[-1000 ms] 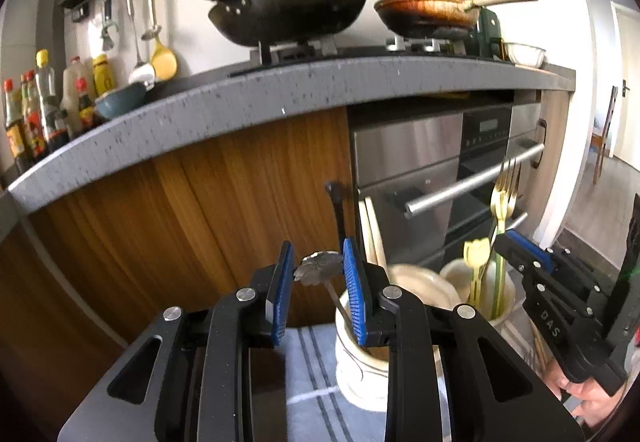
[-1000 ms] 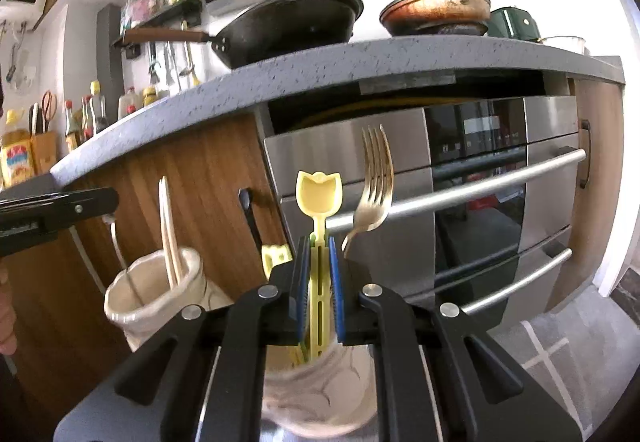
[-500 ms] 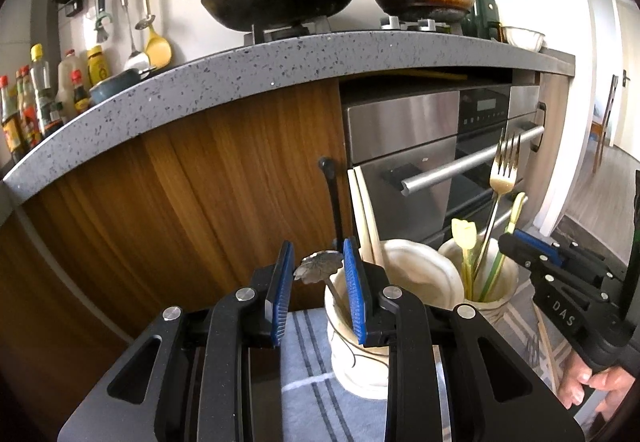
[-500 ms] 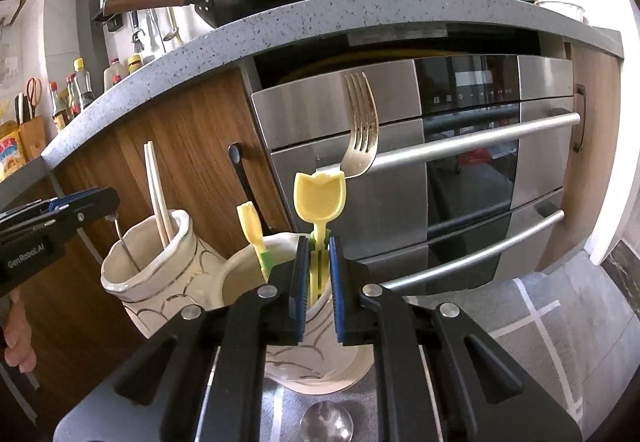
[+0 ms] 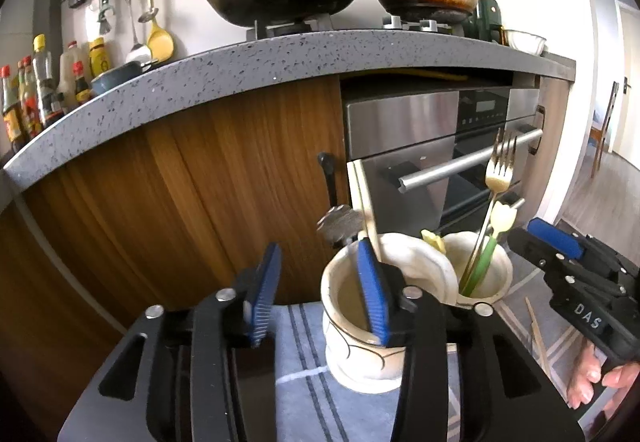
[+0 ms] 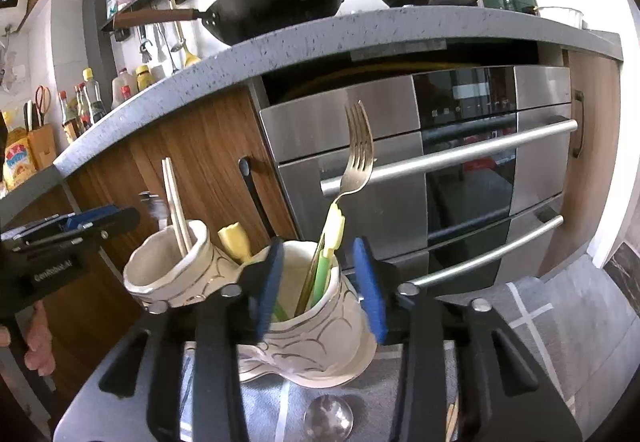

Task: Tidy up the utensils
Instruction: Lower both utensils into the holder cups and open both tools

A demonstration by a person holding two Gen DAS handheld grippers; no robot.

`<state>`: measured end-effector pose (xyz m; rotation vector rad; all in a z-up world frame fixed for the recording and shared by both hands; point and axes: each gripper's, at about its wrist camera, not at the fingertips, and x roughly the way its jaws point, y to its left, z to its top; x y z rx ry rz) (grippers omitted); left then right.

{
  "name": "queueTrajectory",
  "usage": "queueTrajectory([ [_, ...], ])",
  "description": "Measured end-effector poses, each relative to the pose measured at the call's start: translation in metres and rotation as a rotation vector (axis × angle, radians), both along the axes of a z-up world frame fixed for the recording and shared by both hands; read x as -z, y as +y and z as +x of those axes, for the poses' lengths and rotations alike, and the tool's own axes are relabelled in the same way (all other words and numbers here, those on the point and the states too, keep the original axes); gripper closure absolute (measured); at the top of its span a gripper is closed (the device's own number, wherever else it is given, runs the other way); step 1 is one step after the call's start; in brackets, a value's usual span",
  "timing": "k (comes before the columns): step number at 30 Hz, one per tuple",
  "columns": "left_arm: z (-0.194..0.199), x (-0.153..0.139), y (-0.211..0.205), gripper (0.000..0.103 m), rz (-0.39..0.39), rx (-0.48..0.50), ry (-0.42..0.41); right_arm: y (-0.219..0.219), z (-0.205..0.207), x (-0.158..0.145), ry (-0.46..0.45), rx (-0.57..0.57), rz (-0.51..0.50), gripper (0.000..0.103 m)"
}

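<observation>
Standing on a grey striped cloth (image 5: pixel 304 382) before the oven front (image 6: pixel 460 170), two cream ceramic holders touch side by side. Left holder (image 5: pixel 360 326) carries pale chopsticks (image 5: pixel 366 210) and a blurred metal utensil (image 5: pixel 340 224); right holder (image 6: pixel 320 330) carries a gold fork (image 6: pixel 358 150) and a yellow-green tulip-topped utensil (image 6: pixel 334 230). Left gripper (image 5: pixel 320 288) fingers have just been opening, released, nothing pressed between them. Right gripper (image 6: pixel 320 284) fingers have just been opening too, straddling the right holder's rim, pads clear of the tulip utensil.
</observation>
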<state>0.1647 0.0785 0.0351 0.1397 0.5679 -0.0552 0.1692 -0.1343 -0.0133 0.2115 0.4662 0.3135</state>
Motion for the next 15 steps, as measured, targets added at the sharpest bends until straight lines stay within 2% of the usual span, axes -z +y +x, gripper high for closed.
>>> queueTrajectory([
  [4, -0.009, -0.001, -0.001, 0.050, -0.003, 0.007, -0.009, -0.012, -0.008, -0.004, 0.000, 0.006, 0.010, 0.050],
  [6, -0.013, -0.001, -0.001, 0.050, -0.008, 0.010, -0.011, -0.017, -0.013, -0.006, 0.005, 0.008, 0.006, 0.044],
  [7, -0.017, 0.000, 0.000, 0.049, -0.015, 0.011, -0.010, -0.022, -0.016, -0.006, 0.010, 0.008, 0.002, 0.038],
  [8, -0.020, 0.000, 0.000, 0.041, -0.022, 0.011, -0.010, -0.025, -0.018, -0.006, 0.015, 0.006, -0.002, 0.031],
  [10, -0.026, -0.001, 0.001, 0.026, -0.033, 0.008, -0.022, -0.033, -0.025, -0.006, 0.028, -0.003, -0.016, 0.022],
  [15, -0.049, 0.004, -0.005, 0.019, -0.055, 0.020, -0.038, -0.054, -0.040, 0.002, 0.071, 0.008, -0.069, 0.012],
])
